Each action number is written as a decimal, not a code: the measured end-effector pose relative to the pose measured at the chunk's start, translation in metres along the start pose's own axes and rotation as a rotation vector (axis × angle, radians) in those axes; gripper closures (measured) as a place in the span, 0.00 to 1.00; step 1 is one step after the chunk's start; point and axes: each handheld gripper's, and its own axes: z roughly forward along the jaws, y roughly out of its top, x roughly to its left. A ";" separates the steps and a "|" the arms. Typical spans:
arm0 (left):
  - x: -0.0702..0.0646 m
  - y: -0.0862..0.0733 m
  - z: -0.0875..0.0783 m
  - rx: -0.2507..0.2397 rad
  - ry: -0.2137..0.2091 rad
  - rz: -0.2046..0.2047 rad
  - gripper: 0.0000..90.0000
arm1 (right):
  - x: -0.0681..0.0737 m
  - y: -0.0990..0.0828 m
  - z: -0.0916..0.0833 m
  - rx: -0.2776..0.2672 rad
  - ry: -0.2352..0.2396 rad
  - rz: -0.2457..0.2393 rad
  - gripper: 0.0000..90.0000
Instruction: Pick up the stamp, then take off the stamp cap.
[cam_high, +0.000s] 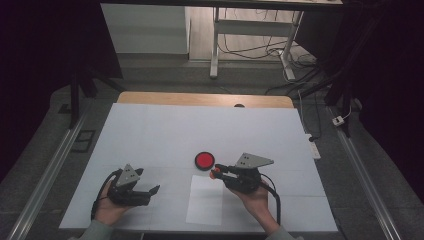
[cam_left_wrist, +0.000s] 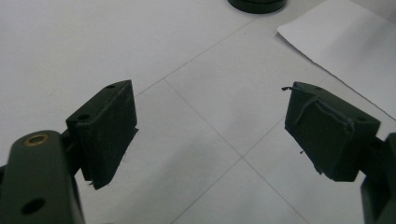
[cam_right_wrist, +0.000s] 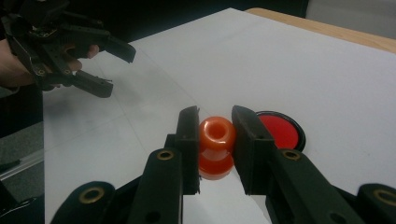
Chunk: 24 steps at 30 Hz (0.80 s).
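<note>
Right gripper (cam_right_wrist: 215, 135) clamps a small orange spool-shaped plastic piece (cam_right_wrist: 215, 140) just beside the round red black-rimmed pad (cam_right_wrist: 279, 130), likely to stamp with it, while the left gripper (cam_left_wrist: 210, 126) waits wide open, empty.

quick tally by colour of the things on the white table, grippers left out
Orange: 1, the spool-shaped piece held in the right gripper
Red with a black rim: 1, the round disc
White: 1, the paper sheet
Total: 3
</note>
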 end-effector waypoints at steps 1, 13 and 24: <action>0.000 0.001 0.000 -0.001 -0.001 0.002 0.19 | 0.000 0.000 0.000 -0.001 0.000 0.000 0.80; -0.011 0.014 0.007 -0.020 -0.034 0.046 0.19 | 0.000 0.000 0.000 -0.005 0.000 0.003 0.80; -0.020 0.028 0.015 -0.026 -0.072 0.088 0.21 | 0.000 0.000 0.000 -0.001 0.000 0.001 0.80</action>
